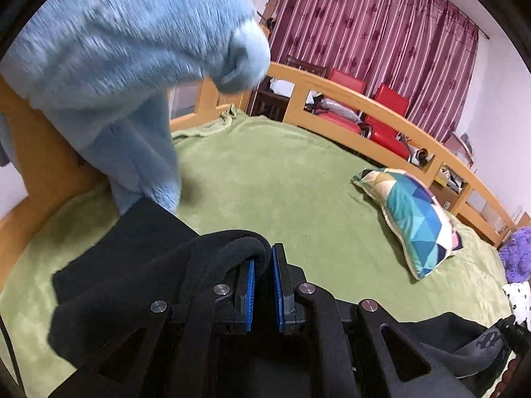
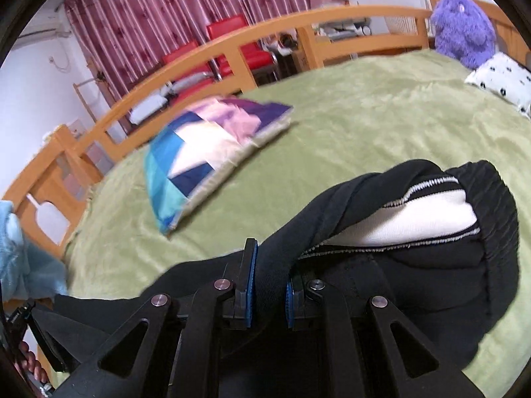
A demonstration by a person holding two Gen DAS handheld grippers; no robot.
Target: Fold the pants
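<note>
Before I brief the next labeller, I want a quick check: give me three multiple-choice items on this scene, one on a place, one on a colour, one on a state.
1. Where does the patchwork pillow lie?
A. on the green blanket
B. on a red chair
C. on the floor

2. What colour are the pants?
A. blue
B. black
C. grey

3. How does the left gripper stand?
A. wide open, nothing in it
B. shut on the pants
C. shut on the pillow

Answers:
1 A, the pillow rests on the blanket near the wooden rail.
2 B, the cloth is black with a white lining showing.
3 B, black cloth is pinched between its blue pads.
</note>
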